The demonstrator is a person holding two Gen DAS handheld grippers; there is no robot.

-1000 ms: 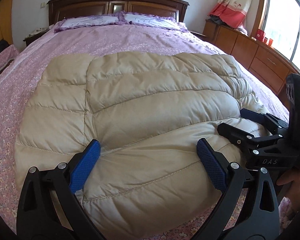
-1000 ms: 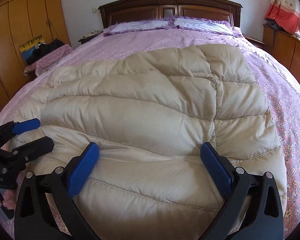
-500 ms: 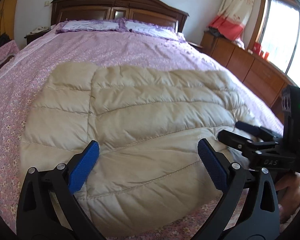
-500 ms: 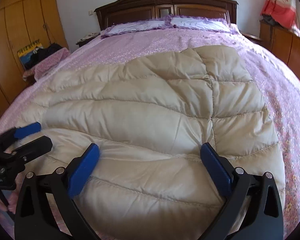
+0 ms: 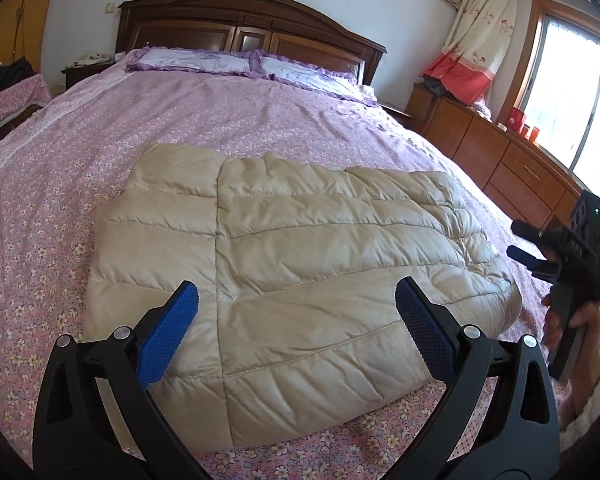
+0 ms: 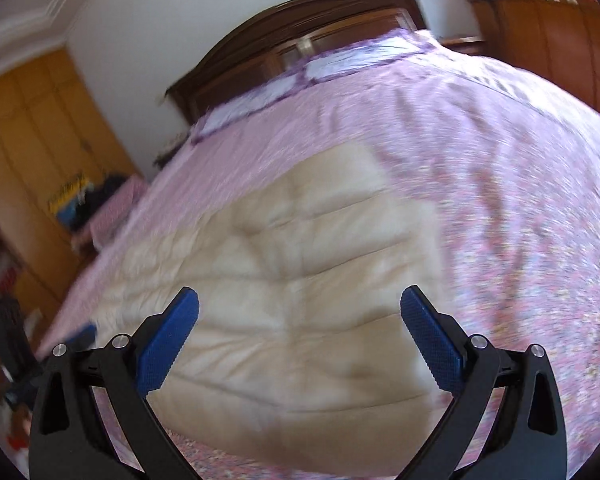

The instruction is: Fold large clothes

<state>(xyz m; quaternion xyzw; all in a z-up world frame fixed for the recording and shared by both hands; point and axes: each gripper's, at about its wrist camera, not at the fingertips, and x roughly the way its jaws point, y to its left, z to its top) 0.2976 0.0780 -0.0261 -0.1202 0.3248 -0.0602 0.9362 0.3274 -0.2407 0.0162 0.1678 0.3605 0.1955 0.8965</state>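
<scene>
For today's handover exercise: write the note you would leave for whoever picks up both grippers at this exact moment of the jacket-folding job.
Left gripper: jaws wide open, holding nothing, above the near edge of the beige down jacket.
Right gripper: jaws open, empty, off the jacket's right side; its own view is motion-blurred.
Jacket: lies on the pink floral bedspread as a compact, roughly rectangular bundle, no sleeves sticking out, so it looks already folded at least once.
Left to do: judge whether one more fold is needed; if so, grip the near corners and fold away from you. Otherwise, probably done.
</scene>
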